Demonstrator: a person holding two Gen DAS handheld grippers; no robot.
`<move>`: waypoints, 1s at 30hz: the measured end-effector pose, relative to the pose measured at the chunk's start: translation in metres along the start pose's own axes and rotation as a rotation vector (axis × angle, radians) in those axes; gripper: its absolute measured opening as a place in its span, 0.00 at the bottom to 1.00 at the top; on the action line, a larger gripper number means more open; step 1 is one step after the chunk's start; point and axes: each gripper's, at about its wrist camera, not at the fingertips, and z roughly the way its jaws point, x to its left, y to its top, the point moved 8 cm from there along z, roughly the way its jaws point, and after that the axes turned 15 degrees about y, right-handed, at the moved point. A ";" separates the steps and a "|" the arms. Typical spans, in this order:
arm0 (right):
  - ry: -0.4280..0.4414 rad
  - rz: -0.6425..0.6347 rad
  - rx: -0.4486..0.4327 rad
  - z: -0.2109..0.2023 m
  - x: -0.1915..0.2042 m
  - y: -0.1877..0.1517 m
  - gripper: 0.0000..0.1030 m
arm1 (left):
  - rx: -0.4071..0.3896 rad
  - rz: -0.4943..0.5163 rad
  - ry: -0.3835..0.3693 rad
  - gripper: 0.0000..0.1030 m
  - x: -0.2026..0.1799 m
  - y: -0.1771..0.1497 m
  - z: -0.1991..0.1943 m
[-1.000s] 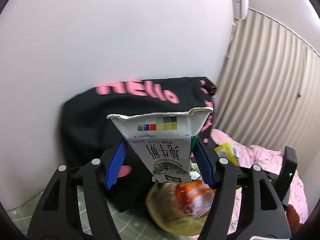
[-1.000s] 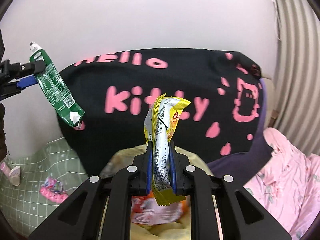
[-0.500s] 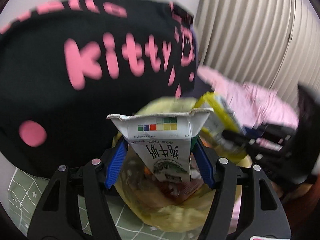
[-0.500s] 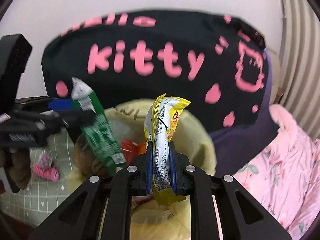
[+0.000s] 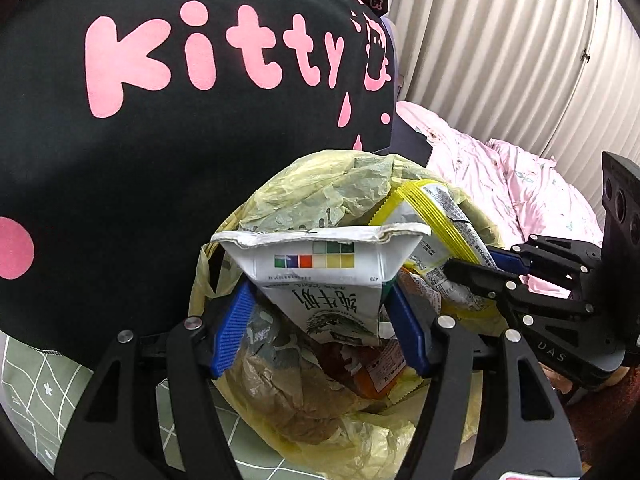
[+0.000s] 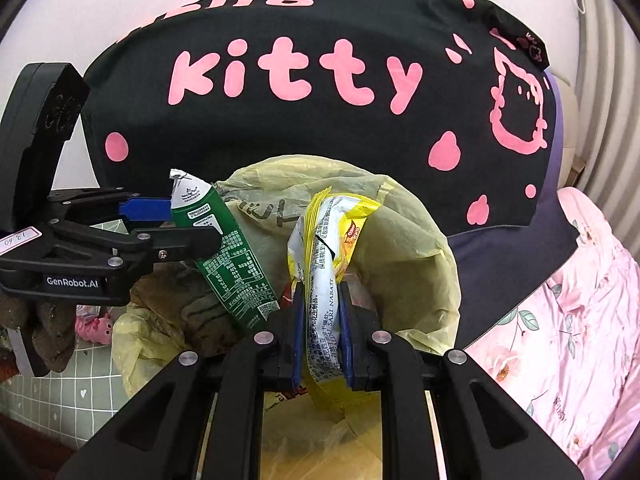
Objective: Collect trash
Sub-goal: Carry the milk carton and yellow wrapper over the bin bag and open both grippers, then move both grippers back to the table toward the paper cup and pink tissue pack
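My left gripper (image 5: 318, 322) is shut on a flattened green and white milk carton (image 5: 320, 276), which hangs over the mouth of a yellow trash bag (image 5: 320, 184). From the right wrist view the same carton (image 6: 224, 252) slants down into the bag (image 6: 400, 240), held by the left gripper (image 6: 168, 220). My right gripper (image 6: 322, 324) is shut on a yellow and silver snack wrapper (image 6: 324, 264), also above the bag's opening. The left wrist view shows that wrapper (image 5: 432, 216) and the right gripper (image 5: 480, 268) just right of the carton. Orange and brown trash lies inside the bag.
A big black cushion (image 6: 320, 80) with pink "Kitty" lettering stands right behind the bag. Pink floral bedding (image 6: 580, 320) lies to the right, a green grid mat (image 5: 36, 380) under the bag. A small pink toy (image 6: 96, 326) rests on the mat at left. Pleated curtains (image 5: 500, 60) hang behind.
Both grippers have come down and together over the yellow bag, carrying the carton and the wrapper. The left one swung in from the left and tipped downward.
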 end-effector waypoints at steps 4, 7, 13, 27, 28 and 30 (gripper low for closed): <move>-0.001 0.009 -0.011 -0.003 0.000 0.000 0.18 | 0.017 -0.042 -0.068 0.60 0.007 0.000 -0.003; -0.013 0.004 -0.016 -0.005 0.000 -0.001 0.33 | 0.033 -0.078 -0.127 0.63 0.017 -0.002 -0.011; -0.053 0.000 -0.042 -0.017 0.003 0.003 0.37 | -0.020 -0.143 -0.156 0.69 0.036 -0.002 -0.044; 0.019 -0.121 -0.147 -0.030 0.082 0.039 0.39 | -0.128 -0.379 0.018 0.70 0.151 -0.067 -0.116; 0.034 -0.131 -0.150 -0.028 0.090 0.041 0.39 | -0.122 -0.395 0.044 0.70 0.162 -0.077 -0.117; 0.082 -0.154 -0.155 -0.022 0.110 0.045 0.39 | -0.106 -0.433 0.109 0.70 0.185 -0.101 -0.117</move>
